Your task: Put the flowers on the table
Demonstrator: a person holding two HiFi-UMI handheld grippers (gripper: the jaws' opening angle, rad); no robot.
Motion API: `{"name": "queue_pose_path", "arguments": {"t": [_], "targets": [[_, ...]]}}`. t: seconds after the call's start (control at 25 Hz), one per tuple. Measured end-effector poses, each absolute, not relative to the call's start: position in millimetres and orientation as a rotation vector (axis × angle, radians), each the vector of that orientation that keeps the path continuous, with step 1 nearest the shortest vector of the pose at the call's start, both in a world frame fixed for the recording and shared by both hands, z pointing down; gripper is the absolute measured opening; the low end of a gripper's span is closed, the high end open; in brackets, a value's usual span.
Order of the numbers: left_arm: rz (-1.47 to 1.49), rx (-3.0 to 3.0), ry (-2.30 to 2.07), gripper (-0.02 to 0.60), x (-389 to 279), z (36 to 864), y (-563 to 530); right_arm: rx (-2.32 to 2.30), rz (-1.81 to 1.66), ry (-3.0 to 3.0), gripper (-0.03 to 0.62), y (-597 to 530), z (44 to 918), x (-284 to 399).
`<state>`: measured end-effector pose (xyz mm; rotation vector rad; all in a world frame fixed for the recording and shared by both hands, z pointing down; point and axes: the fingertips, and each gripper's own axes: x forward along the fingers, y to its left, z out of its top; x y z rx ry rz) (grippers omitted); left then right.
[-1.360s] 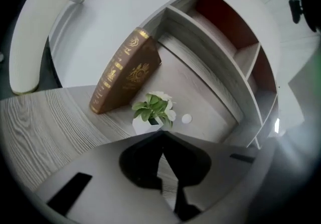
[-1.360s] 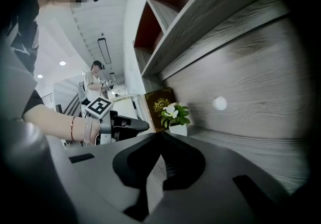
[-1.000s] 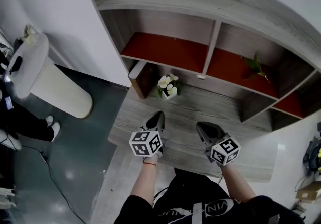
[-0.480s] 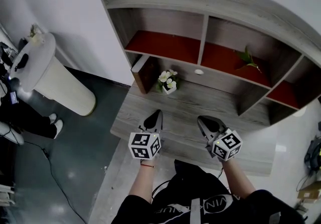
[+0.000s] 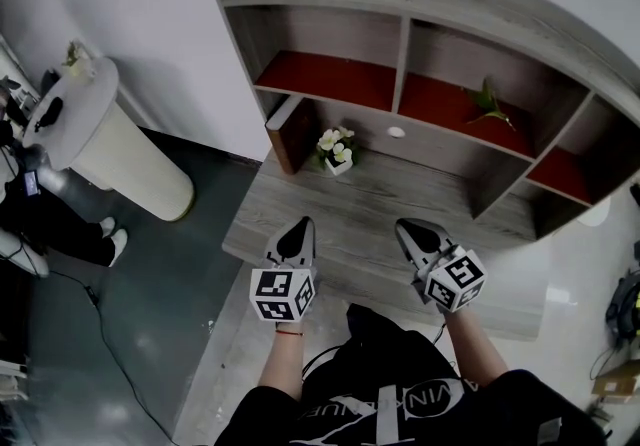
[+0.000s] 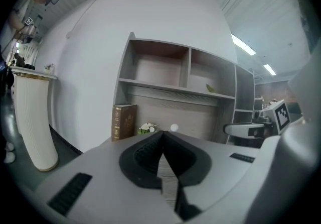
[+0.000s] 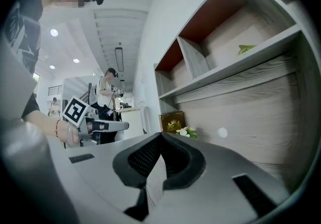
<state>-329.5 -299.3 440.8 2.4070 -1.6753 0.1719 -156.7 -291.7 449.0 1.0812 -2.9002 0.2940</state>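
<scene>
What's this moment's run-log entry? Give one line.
left gripper: shut, empty | right gripper: shut, empty | flowers: on table beside book, untouched | stage: both grippers over table front

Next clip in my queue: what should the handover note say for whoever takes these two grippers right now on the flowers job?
Left tongs: shut, empty, held over the front of the desk.
Right tongs: shut, empty, beside the left.
Flowers: small white bunch in a pot at the back of the desk, next to the upright brown book, below the shelves. Neither tongs touches them.
Done: nothing yet.
Left: open one pair, reach forward, grip the pot and carry it to the table. That is probably the white round stand at the left, but I can't confirm it.
</scene>
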Motion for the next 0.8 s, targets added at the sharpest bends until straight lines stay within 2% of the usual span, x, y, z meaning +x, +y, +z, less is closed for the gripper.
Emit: {"name": "queue_pose_path", "arguments": {"t": [0.8], "targets": [[0.088,2.323,-1.859,0.003,-369,423,-253,1.064,0.246,-2.937,0.009,-275,433,-155]]}}
